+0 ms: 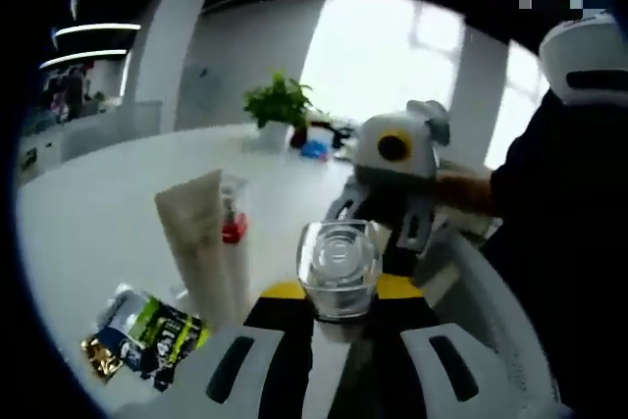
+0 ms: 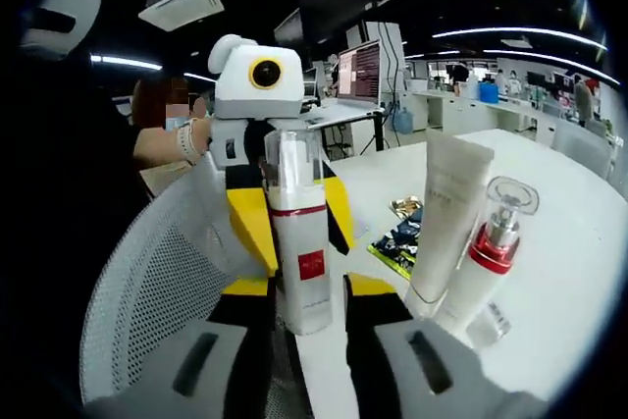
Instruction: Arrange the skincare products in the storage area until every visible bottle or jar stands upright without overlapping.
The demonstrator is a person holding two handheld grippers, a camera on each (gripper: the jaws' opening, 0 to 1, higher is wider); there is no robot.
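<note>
1. Two claws meet over the smooth white table (image 1: 108, 213); each view has the other claw facing it across a tall white bottle.
2. In the right gripper view, the right claw (image 2: 306, 326) has its yellow-and-black jaws clamped on the base of a tall white cylindrical bottle with a red band, a red square label and a clear cap (image 2: 302, 242), which is held upright.
3. In the left gripper view, the left claw (image 1: 339, 296) closes its jaws on the same bottle, seen end-on as a ring of glossy clear plastic (image 1: 339, 264).
4. Beside it stands a matte cream squeeze tube (image 2: 446, 218), flat-ended and tapering, upright on its cap.
5. Just beside the tube stands a white bottle with a red collar and a clear round cap (image 2: 489, 252); whether the two touch, I cannot tell.
6. Crinkled foil sachets in black, green and gold (image 1: 137, 331) lie flat on the table behind them.
7. Grey mesh of a chair back (image 2: 157, 282) curves at the table's edge.
</note>
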